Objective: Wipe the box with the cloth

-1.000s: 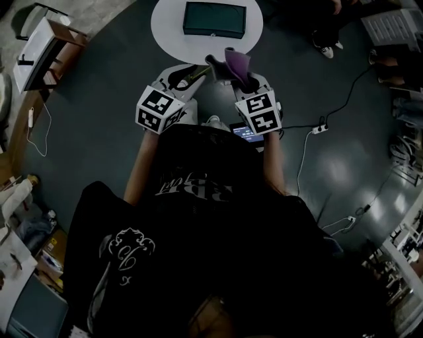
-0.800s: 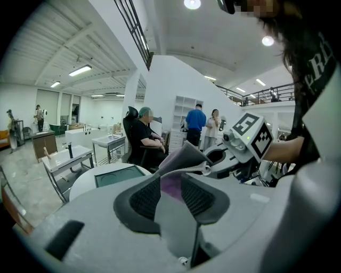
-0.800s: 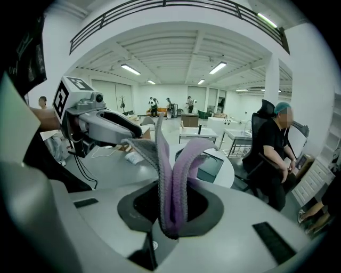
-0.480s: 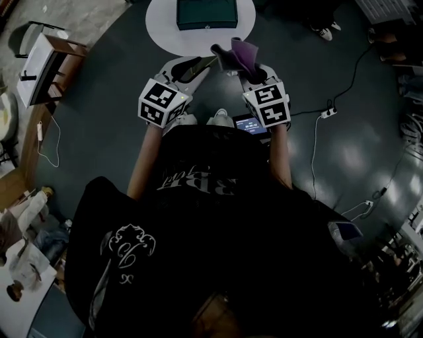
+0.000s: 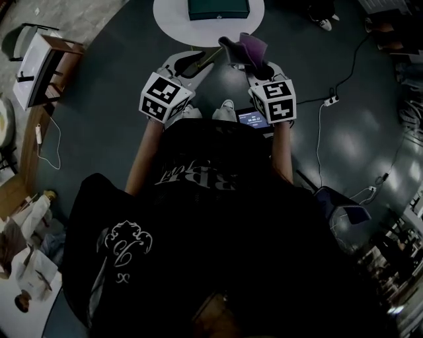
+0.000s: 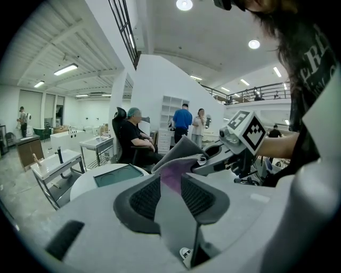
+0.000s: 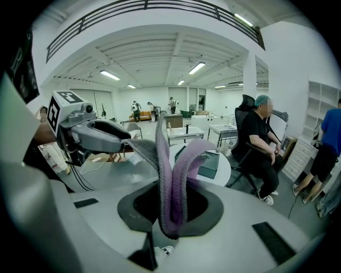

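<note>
I'm seeing the cloth, a purple knit with a grey underside, hanging bunched and folded in the air between my two tools. At its left corner my left gripper is pinching it, with the jaws pressed nearly together on the fabric. To the right, my right gripper is clamping a doubled fold that is rising upright out of its closed jaws. The dark green box is lying flat on the round white table beyond both, apart from the cloth.
</note>
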